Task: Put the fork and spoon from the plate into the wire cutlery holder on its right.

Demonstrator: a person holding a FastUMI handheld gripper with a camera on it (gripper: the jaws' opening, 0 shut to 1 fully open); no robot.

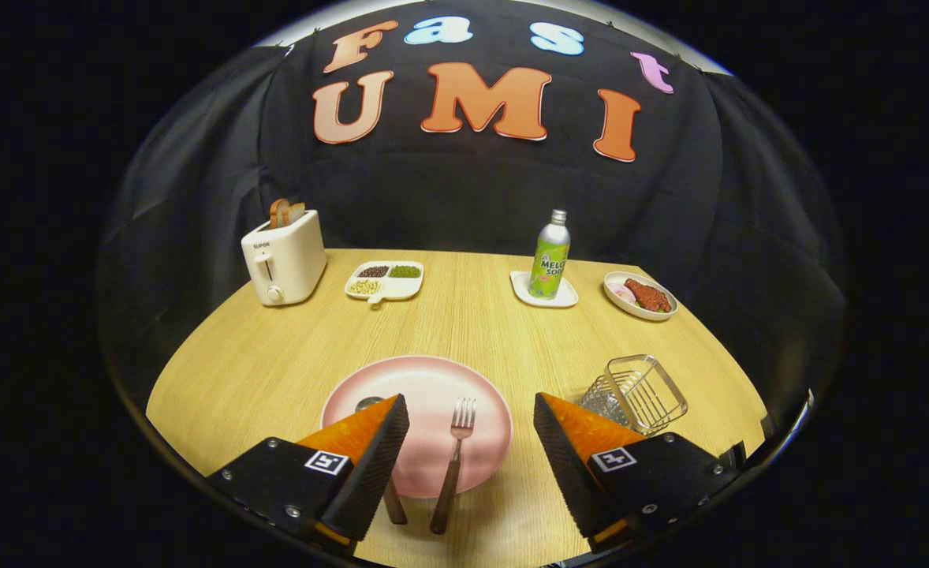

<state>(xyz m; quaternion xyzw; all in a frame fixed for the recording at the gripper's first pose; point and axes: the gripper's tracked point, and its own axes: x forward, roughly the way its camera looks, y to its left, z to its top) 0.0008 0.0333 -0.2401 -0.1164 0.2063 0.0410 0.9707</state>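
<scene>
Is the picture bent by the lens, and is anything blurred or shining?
Gripper view: the fisheye curves the table edge; fork and holder are sharp; soft glare lies on the plate; the open hand-held gripper straddles the fork.

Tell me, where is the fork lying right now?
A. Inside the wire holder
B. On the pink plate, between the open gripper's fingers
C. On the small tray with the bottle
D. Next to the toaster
B. The fork lies with its prongs on the pink plate and its handle sticking out over the near rim, in the gap between the fingers of the open gripper; the wire holder to the right has no cutlery in it.
</scene>
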